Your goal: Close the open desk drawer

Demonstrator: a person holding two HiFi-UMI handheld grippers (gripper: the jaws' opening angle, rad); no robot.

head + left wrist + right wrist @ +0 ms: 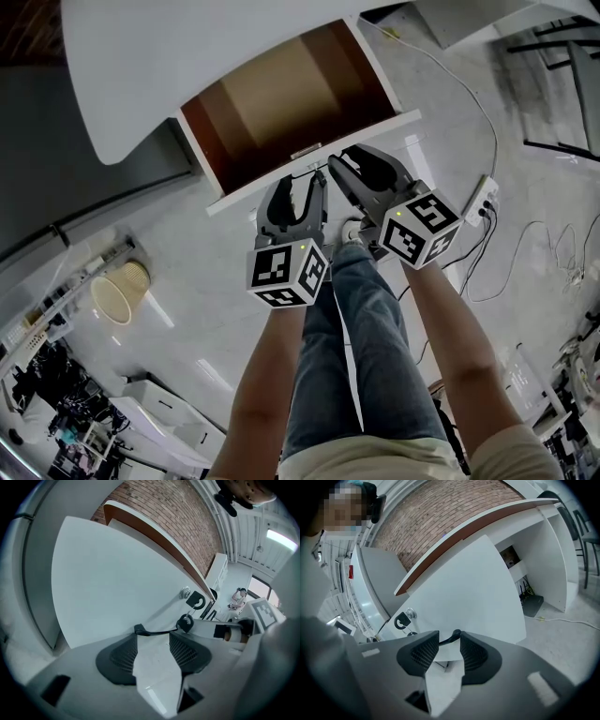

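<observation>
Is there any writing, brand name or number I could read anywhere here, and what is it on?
None can be read.
White cubes with black square markers, left and right: patterns, not letters.
Small red patch on the white cabinet: too small to read.

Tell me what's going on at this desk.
A person stands at a white desk with a two-jaw gripper in each hand. The desk's drawer is pulled out and looks empty. The left gripper and the right gripper are side by side at the drawer's front panel, by its small dark handle. Both have their jaws apart and are not clamped on anything. The drawer has not been pushed in yet.
</observation>
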